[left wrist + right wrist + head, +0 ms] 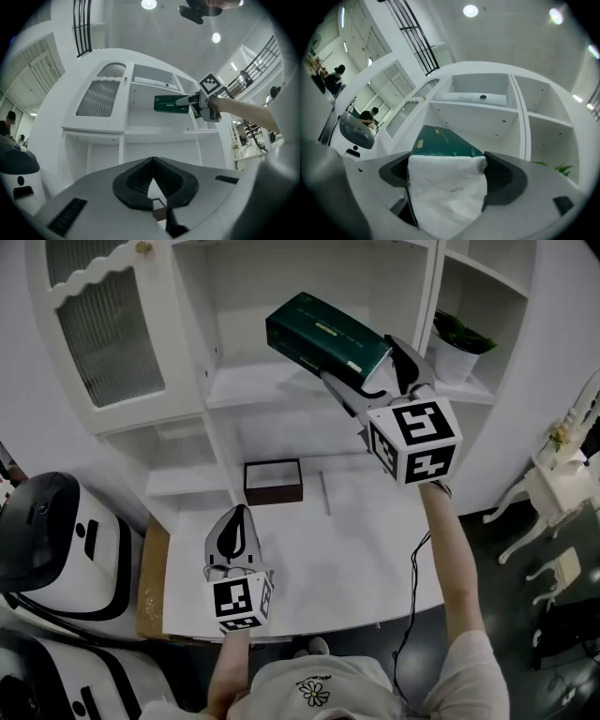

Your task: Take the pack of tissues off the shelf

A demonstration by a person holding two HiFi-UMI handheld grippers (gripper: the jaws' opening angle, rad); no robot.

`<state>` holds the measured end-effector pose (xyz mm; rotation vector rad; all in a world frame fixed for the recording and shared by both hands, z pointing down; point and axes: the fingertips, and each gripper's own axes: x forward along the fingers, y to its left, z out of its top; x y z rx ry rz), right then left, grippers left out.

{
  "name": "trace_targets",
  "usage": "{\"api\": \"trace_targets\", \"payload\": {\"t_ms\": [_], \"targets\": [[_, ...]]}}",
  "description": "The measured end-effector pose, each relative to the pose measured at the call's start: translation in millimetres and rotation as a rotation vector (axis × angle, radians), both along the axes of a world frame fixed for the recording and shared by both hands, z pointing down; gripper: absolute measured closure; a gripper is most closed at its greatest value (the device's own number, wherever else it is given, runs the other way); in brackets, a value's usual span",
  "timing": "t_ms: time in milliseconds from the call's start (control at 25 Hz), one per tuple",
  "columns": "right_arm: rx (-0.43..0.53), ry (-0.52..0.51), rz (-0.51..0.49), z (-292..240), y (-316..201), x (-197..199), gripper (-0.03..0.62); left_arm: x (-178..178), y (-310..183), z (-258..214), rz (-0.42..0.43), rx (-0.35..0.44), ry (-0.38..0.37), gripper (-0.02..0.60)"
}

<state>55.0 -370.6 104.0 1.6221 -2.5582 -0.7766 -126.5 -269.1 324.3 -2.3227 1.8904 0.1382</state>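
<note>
Grip: right gripper [373, 381] clamped across dark green rectangular plastic-wrapped tissue pack [326, 334], holding it clear of white shelf [253, 390] for withdrawal; left gripper [239, 517] closed, empty.

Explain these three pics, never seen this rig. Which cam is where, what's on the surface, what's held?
There is no robot here: a person holds a two-jaw gripper in each hand. The head view comes from a camera on the person's head, looking steeply down. The other two views come from cameras riding on each gripper, looking along its jaws. The marker cubes are part of the grippers. The right gripper is shut on the green pack of tissues, held in the air in front of the white shelf. The left gripper hangs lower over the table, jaws together and empty. On the table lies a dark box. A potted plant stands in the right-hand compartment.
</note>
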Motion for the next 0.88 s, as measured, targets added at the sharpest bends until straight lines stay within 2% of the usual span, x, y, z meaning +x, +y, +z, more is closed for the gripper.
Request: {"api": "trace_targets", "payload": {"t_ms": [200,360,520,640,760,880], "targets": [[0.174,0.031,0.071,17,52,-1,0.134,12,8,-11,0.022,0.032,-0.031,0.583],[0.243,-0.068,0.104,32,88,-2,0.134,15,14,-18,0.017,0.053,-0.032,0.583],[0.241,-0.197,0.139,54,115,2,0.134,17,21,-27,0.012,0.083,-0.034,0.583],[0.221,-0.222,0.151,82,132,4,0.132,20,26,-25,0.012,0.08,-0.038,0.583],[0.166,-0.289,0.173,111,150,5,0.132,21,31,-20,0.007,0.07,-0.038,0.583],[0.12,-0.32,0.189,137,167,5,0.132,20,35,-13,0.003,0.051,-0.009,0.583]]}}
